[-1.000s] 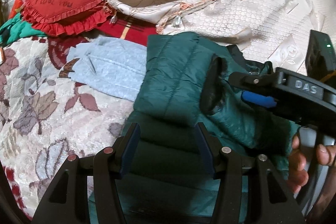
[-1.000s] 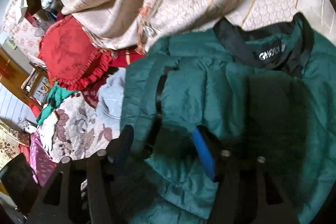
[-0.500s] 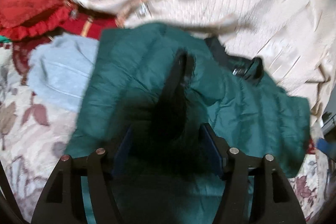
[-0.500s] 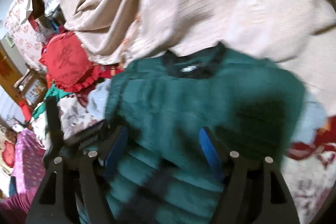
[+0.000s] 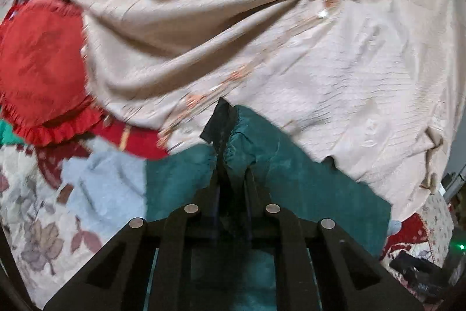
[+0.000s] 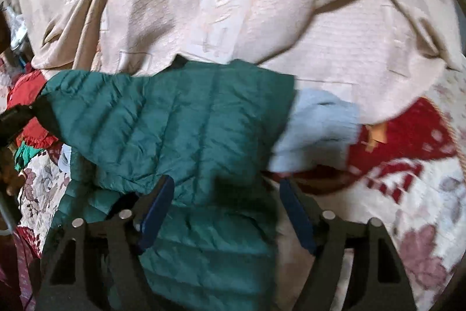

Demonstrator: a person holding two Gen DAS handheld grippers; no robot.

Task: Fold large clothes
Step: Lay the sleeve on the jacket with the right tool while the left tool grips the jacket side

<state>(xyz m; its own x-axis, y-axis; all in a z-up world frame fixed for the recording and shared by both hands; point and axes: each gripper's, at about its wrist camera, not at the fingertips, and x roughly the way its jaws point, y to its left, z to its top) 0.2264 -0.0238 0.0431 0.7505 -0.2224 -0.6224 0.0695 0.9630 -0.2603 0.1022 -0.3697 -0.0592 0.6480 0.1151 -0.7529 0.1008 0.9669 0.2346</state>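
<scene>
- Left tongs (image 5: 231, 179), spread a second ago, now pinch a bunched fold of the green quilted jacket (image 6: 180, 124) lying on the bed (image 6: 431, 223);
- Right tongs (image 6: 227, 212) spread, easing closer, over the jacket's hem.

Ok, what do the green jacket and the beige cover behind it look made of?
Green jacket: looks like thin, slightly shiny synthetic shell with padding, judging by its stitched, puffy quilted channels. Beige cover: seems a woven, faintly lustrous textile with raised pattern blocks; blur leaves the fibre open.
</scene>
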